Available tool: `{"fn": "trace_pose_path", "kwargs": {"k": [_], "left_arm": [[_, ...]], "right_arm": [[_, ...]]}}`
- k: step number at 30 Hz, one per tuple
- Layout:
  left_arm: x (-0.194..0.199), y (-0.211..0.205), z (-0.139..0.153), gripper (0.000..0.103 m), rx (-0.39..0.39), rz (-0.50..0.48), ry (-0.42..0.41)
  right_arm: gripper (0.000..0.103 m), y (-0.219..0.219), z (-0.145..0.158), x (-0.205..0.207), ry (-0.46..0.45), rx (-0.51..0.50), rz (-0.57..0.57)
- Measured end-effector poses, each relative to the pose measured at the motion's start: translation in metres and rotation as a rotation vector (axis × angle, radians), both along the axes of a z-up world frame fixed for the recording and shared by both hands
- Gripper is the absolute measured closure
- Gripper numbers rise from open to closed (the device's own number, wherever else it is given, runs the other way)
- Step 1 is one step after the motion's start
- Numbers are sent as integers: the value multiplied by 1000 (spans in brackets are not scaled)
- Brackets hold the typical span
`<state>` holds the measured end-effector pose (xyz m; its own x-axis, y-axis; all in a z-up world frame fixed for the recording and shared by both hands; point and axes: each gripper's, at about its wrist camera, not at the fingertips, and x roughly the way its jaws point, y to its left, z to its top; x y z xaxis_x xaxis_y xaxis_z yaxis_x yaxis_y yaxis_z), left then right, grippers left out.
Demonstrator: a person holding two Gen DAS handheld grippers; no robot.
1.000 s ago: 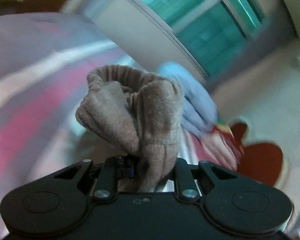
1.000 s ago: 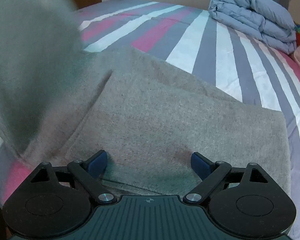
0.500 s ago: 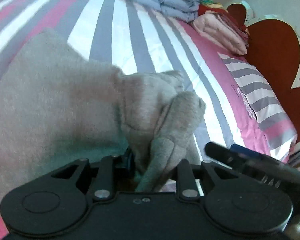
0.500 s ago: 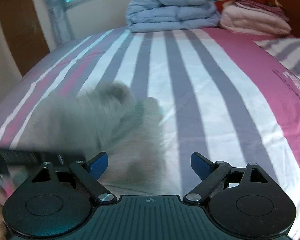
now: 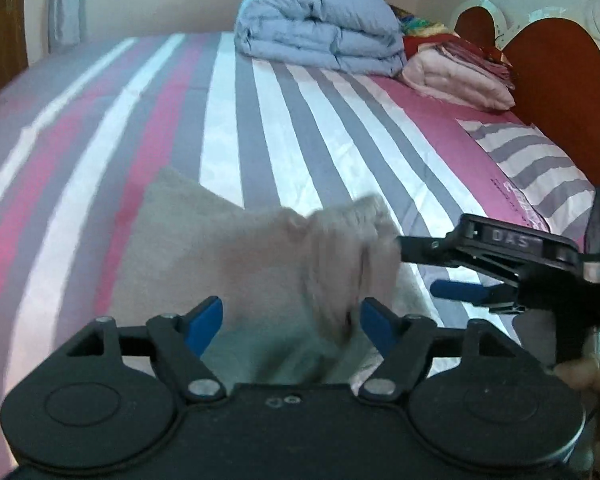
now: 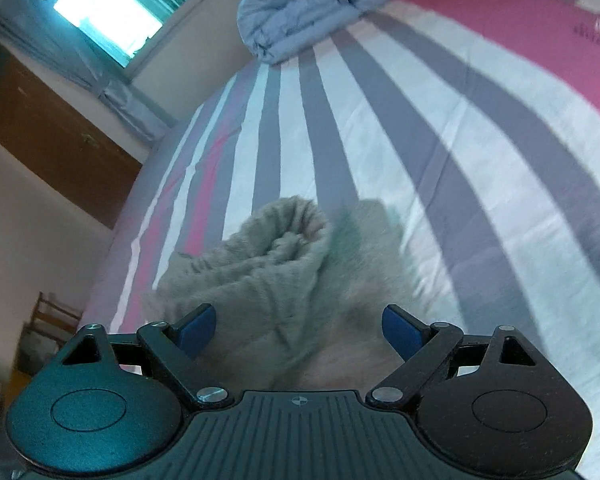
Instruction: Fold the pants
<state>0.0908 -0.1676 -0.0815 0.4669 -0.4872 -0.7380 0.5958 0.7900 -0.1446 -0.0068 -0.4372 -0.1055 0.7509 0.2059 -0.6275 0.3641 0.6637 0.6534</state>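
On striped bed point(image 5: 228, 128), left tool point(image 5: 291, 320) jaws opening, releasing grey fleece pants point(image 5: 236, 264) after fold; right tool point(image 6: 296, 330) wide, empty; next: regrasp folded edge, fold again

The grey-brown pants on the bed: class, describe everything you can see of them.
The pants are soft, fuzzy grey-brown fleece, lying folded on the striped bedsheet. One flat corner points toward the far side; the near end is bunched, blurred, with a rolled opening. They lie between the pads of the left claw, whose jaws are opening, and of the open right claw; neither grips them.
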Motion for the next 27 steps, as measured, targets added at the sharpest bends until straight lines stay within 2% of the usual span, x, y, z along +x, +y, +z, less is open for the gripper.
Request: {"fn": "trace_pose_path", "kwargs": {"k": [3,5,7,9,14,15,16,17,18,22,27], "left_arm": [[-2,1,10,30,-10,-12,-29],[1,1,11,29,-6,-2,-43],[6,5,7,29,9,22,-47],[12,11,2,29,6,49,-38],[37,37,-16,29,13,149,3],[43,44,-21,29,11,173,17],[48,50,-25,29,15,193,27],[51,54,-29,29,21,207,32],[54,57,-33,29,27,220,36],[60,65,-45,29,24,244,68],[62,63,-44,29,20,250,65]], "right_arm": [[13,-6,-3,2,22,79,-26],[13,-14,-8,0,11,170,-54],[0,-19,-17,4,49,234,-56],[0,-15,-20,9,91,210,-45],[2,7,-14,15,102,28,25],[10,10,-14,17,114,4,35],[28,14,-13,18,128,-33,38],[39,17,-12,18,134,-77,49],[56,19,-13,17,134,-105,62],[68,22,-10,5,92,-103,49],[71,36,40,13,-64,-236,94]]}}
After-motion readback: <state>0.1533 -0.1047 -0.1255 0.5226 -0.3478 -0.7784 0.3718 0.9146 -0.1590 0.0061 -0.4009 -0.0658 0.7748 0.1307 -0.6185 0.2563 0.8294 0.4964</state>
